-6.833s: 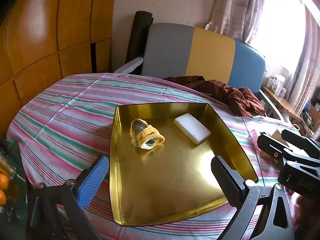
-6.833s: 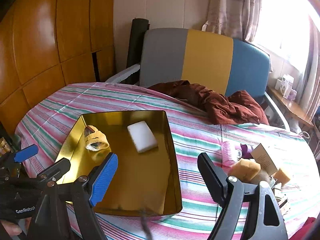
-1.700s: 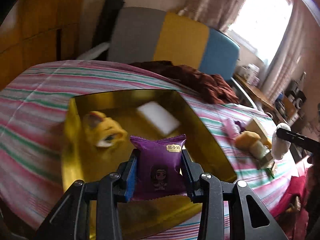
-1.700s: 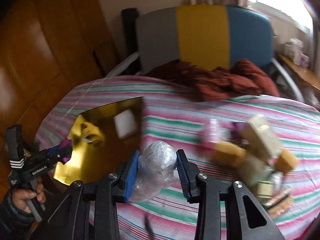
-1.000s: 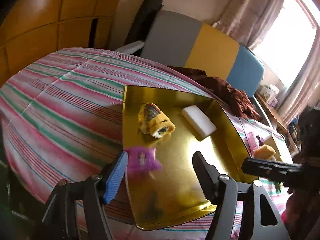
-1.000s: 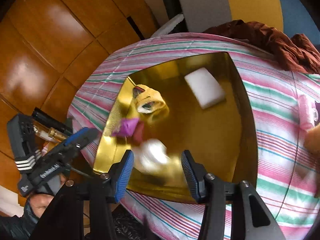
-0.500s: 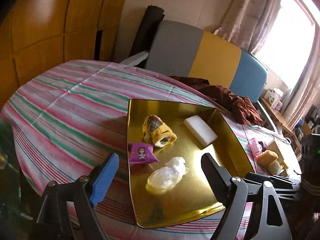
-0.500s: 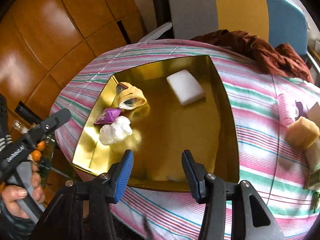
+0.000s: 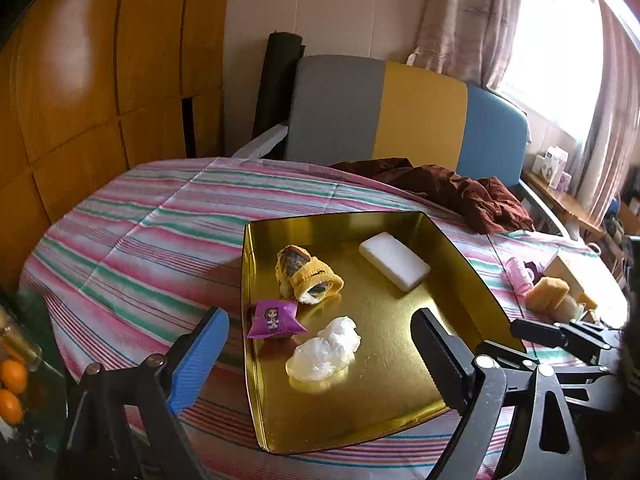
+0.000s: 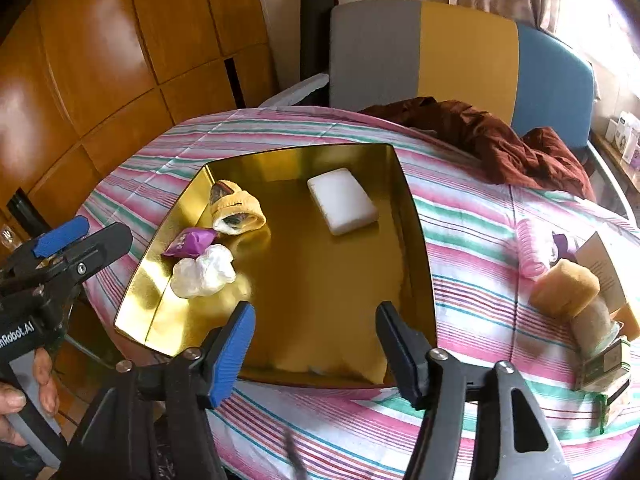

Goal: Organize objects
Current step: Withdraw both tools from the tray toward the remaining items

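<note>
Left wrist view: left gripper [image 9: 320, 344], jaws apart and empty, frames the gold tray [image 9: 460, 256] at centre, which holds a purple snack packet [image 9: 274, 319], crumpled plastic bag [image 9: 324, 350], yellow rolled sock [image 9: 308, 274] and white sponge [image 9: 394, 261]. Right wrist view: right gripper [image 10: 316, 340], jaws likewise apart and empty, above the tray's near edge; pink roller [image 10: 530, 250] and tan sponge [image 10: 566, 288] lie at right on the striped tablecloth [image 10: 472, 280].

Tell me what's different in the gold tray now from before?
The purple snack packet and crumpled plastic bag were dropped into the gold tray. The left gripper and right gripper let go and are open. The yellow sock roll and white block stayed put.
</note>
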Action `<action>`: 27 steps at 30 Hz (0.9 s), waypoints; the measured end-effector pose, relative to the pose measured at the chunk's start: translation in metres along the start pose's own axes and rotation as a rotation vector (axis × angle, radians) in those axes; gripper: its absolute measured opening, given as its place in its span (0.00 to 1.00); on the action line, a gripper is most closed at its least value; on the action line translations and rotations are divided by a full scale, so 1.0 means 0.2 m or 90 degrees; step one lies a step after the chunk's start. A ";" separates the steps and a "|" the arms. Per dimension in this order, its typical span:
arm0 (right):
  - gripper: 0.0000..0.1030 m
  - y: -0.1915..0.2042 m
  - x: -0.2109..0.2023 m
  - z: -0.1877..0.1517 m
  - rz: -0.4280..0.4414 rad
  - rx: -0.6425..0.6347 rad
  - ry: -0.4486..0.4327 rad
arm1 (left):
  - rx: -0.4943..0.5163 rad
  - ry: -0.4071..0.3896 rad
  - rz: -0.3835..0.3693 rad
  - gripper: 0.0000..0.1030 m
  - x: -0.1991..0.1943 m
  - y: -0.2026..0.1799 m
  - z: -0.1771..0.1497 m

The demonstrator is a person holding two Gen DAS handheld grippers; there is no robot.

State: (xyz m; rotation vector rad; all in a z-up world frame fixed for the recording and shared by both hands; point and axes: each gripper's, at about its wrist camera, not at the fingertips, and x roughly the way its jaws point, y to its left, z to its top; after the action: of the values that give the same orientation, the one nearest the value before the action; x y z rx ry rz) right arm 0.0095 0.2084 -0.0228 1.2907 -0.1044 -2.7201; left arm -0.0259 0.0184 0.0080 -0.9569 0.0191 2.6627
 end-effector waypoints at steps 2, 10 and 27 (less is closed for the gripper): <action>0.64 -0.01 -0.01 0.00 -0.006 0.004 -0.004 | 0.009 -0.001 0.007 0.92 0.00 -0.02 0.00; 0.66 -0.07 -0.03 -0.01 -0.022 0.030 -0.018 | 0.033 0.004 0.017 0.93 0.00 -0.07 -0.02; 0.66 -0.21 -0.07 -0.03 -0.044 0.072 -0.038 | 0.128 -0.018 0.042 0.94 -0.02 -0.24 -0.03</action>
State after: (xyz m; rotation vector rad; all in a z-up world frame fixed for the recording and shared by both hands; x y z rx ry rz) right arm 0.0203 0.2526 -0.0209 1.2634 -0.2262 -2.8496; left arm -0.0058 0.0624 0.0107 -0.8670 0.3104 2.6713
